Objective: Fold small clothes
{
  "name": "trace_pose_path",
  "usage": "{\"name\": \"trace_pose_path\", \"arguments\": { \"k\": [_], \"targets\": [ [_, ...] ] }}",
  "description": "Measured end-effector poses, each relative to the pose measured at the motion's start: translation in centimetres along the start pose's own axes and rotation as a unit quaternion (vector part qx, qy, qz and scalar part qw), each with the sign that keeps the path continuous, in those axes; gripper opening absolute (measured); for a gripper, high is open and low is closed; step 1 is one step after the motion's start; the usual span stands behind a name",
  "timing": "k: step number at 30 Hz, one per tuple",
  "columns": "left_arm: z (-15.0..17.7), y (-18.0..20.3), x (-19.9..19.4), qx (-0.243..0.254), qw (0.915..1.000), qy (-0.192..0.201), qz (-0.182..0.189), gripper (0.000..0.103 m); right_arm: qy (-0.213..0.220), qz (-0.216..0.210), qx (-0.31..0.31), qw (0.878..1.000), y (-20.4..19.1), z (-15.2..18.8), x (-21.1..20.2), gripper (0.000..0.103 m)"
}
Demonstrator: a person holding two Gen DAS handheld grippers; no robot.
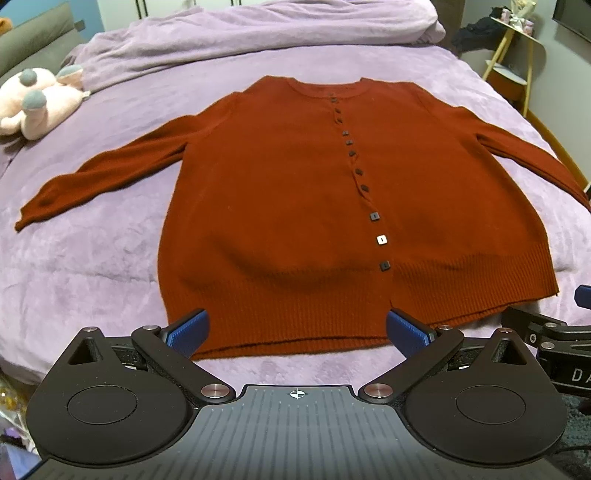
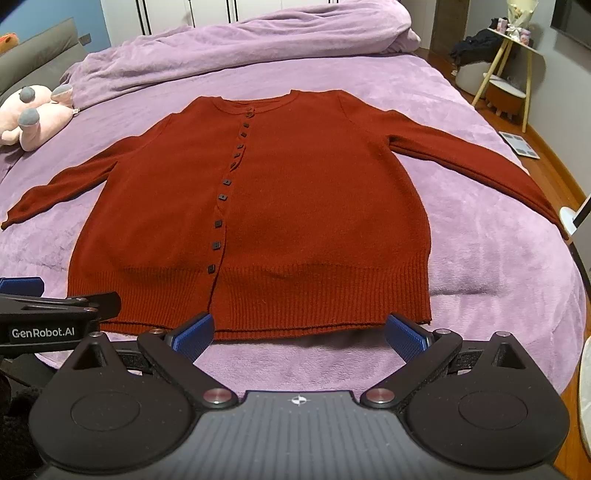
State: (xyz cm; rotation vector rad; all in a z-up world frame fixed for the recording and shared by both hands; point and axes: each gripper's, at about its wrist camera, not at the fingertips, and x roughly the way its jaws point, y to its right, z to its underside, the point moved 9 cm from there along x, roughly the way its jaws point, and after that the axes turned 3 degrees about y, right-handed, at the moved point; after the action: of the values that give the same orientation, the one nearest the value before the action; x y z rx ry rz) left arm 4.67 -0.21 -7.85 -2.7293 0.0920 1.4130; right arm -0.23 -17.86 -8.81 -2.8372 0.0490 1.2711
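Note:
A rust-red buttoned cardigan (image 1: 280, 206) (image 2: 295, 206) lies flat and face up on a purple bedspread (image 1: 92, 266) (image 2: 491, 236), both sleeves spread outward and the hem towards me. My left gripper (image 1: 297, 330) hovers open just above the hem's left half, nothing between its blue pads. My right gripper (image 2: 299, 332) is open too, held over the hem's right half, with nothing in it. Each gripper shows at the edge of the other's view: the right one (image 1: 554, 332) and the left one (image 2: 55, 306).
A pink plush toy (image 1: 33, 99) (image 2: 33, 114) lies at the far left of the bed. A bunched purple duvet (image 1: 258, 33) (image 2: 240, 48) runs along the head end. A yellow-legged side table (image 2: 506, 66) stands on the wooden floor to the right.

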Motion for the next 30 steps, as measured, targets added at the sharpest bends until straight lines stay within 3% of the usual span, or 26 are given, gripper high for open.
{"name": "trace_pose_path", "arguments": {
  "k": [30],
  "targets": [
    [0.27,-0.32,0.12,-0.021,0.9997,-0.012,0.004,0.103,0.001,0.002,0.001,1.000,-0.14,-0.05,-0.03,0.099]
  ]
}}
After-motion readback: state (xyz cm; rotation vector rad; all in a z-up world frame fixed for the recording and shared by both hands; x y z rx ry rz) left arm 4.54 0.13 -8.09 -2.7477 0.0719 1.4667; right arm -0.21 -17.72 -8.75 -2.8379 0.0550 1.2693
